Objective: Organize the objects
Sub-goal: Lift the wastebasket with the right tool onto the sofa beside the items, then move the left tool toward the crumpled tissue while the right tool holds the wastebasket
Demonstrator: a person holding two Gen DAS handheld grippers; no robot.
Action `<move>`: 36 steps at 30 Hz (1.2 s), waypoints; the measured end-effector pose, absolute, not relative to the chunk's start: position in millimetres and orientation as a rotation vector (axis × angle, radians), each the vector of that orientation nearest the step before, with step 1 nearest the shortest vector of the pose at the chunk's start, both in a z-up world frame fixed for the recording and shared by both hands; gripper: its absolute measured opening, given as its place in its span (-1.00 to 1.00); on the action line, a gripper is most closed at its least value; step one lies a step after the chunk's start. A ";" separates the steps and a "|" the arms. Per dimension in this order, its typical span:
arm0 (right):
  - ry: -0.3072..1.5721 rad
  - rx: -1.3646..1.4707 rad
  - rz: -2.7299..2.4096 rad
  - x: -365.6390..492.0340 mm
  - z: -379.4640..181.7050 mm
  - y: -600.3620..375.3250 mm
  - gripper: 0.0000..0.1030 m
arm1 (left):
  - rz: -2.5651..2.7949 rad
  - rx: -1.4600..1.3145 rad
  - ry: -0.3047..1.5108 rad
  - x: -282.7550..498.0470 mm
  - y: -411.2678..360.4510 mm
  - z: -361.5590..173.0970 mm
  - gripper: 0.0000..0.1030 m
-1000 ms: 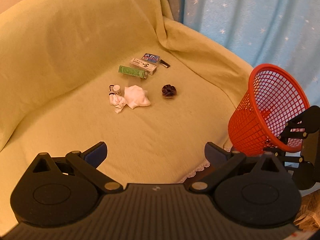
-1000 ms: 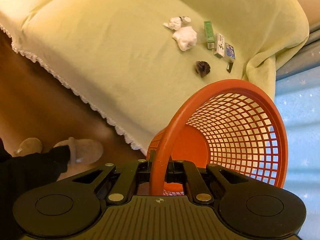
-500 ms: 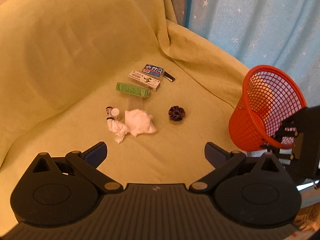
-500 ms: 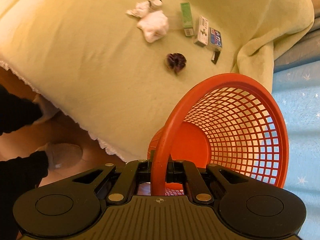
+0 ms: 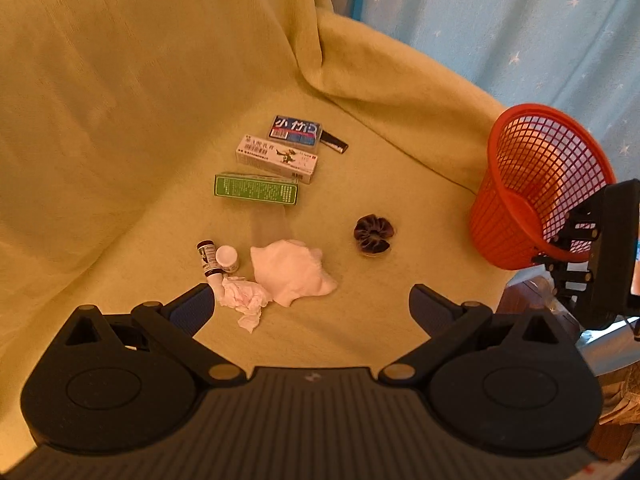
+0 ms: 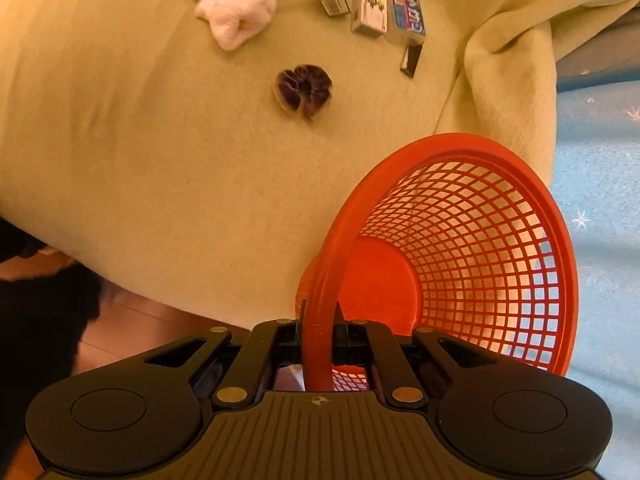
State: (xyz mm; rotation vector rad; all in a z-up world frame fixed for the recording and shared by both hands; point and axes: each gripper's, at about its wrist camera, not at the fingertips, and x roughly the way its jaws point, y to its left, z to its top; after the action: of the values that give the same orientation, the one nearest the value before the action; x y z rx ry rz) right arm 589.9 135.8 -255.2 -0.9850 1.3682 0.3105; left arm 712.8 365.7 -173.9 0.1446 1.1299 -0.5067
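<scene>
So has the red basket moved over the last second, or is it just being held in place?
Yes. In the right wrist view the red basket, gripped at its rim by the right gripper, has come toward the dark scrunchie and the boxes on the sofa cover.

**Draped sofa, starred curtain, wooden floor**

A sofa is covered by a yellow-green plush throw (image 5: 120,92), folded over backrest and armrest. A pale blue curtain with white stars (image 5: 500,20) hangs behind it. Brown wooden floor (image 6: 132,328) is seen below the seat edge. Warm, dim light is cast throughout.
</scene>
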 end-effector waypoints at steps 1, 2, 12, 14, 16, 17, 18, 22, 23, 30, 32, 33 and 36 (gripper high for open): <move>1.374 -0.993 0.309 592.3 -257.9 136.6 -0.95 | -0.502 0.143 1.138 716.5 365.8 -177.9 0.98; 1.376 -1.010 0.310 594.0 -260.1 136.8 -0.95 | -0.495 0.139 1.147 720.2 365.8 -182.2 0.97; 1.412 -1.171 0.443 605.2 -292.3 138.4 -0.95 | -0.426 0.094 1.208 737.9 367.1 -201.9 0.97; 1.396 -1.199 0.462 608.6 -293.5 141.9 -0.95 | -0.416 0.077 1.221 739.8 368.1 -204.8 0.97; 1.378 -1.217 0.470 612.9 -294.8 145.5 -0.95 | -0.410 0.070 1.224 741.9 367.6 -207.5 0.97; 1.375 -1.226 0.469 616.2 -296.3 146.6 -0.95 | -0.408 0.070 1.224 743.2 366.7 -208.8 0.97; 1.377 -1.230 0.471 619.7 -298.6 148.0 -0.95 | -0.407 0.069 1.222 744.4 366.2 -210.0 0.97; 1.389 -1.272 0.514 626.6 -309.8 153.6 -0.95 | -0.402 0.061 1.229 749.5 366.1 -216.1 0.97; 1.388 -1.288 0.524 627.2 -311.7 155.1 -0.95 | -0.404 0.060 1.231 751.0 366.5 -217.8 0.97; 1.383 -1.351 0.576 627.1 -318.4 163.9 -0.95 | -0.401 0.055 1.236 758.7 373.7 -229.1 0.97; 1.383 -1.346 0.575 629.0 -318.1 164.7 -0.95 | -0.404 0.055 1.236 760.2 375.8 -233.3 0.97; 1.383 -1.346 0.573 629.5 -317.5 164.8 -0.95 | -0.405 0.057 1.234 760.5 376.7 -235.2 0.97; 1.386 -1.347 0.572 629.9 -317.2 164.7 -0.95 | -0.409 0.059 1.226 761.7 379.7 -241.6 0.97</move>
State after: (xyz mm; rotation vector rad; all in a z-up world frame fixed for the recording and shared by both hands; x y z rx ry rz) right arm 629.9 164.7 -317.2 -1.3470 1.3859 0.5724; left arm 761.7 379.7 -241.6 0.0592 1.2265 -0.4093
